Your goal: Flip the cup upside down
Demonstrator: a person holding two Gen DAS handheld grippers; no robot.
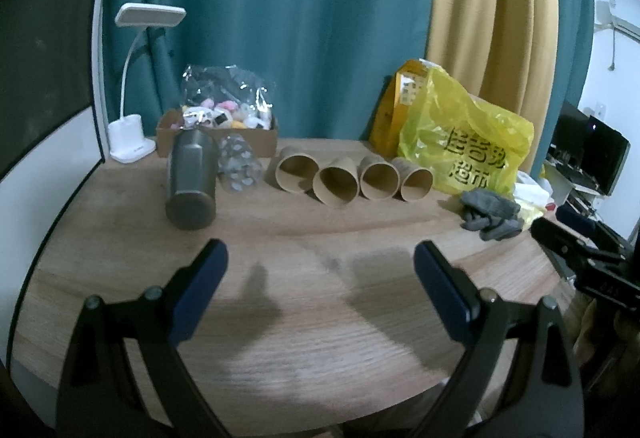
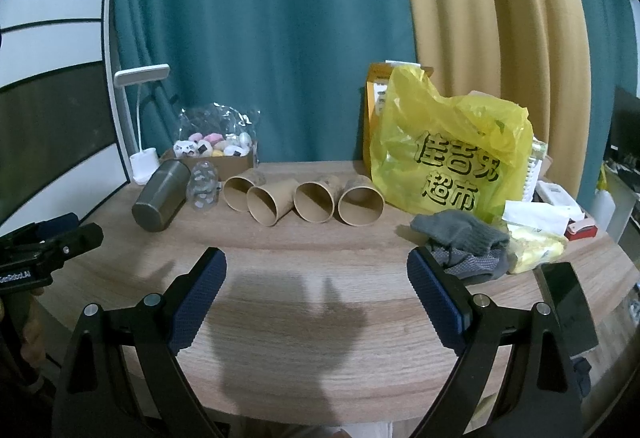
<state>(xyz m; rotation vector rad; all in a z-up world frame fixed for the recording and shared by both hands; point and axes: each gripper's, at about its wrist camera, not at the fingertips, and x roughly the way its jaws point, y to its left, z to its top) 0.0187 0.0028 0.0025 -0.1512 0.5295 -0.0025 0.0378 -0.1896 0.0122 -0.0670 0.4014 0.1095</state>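
Note:
Several brown paper cups [image 1: 336, 187] [image 2: 270, 205] lie on their sides in a row at the back of the wooden table [image 1: 320, 302], mouths facing me. A grey metal tumbler [image 1: 191, 185] [image 2: 162, 201] and a clear patterned cup [image 1: 239, 169] [image 2: 204, 188] lie on their sides left of them. My left gripper [image 1: 320, 262] is open and empty, well in front of the cups. My right gripper [image 2: 316, 270] is open and empty, also in front of them. The right gripper's tip shows in the left wrist view [image 1: 576, 242]; the left gripper shows in the right wrist view [image 2: 60, 242].
A yellow plastic bag [image 2: 448, 158] [image 1: 460, 142] stands at the back right with grey gloves [image 2: 464, 242] [image 1: 492, 214] in front. A cardboard box of small toys [image 1: 218, 130] and a white desk lamp [image 1: 132, 142] stand at the back left. A dark phone [image 2: 568, 306] lies at right.

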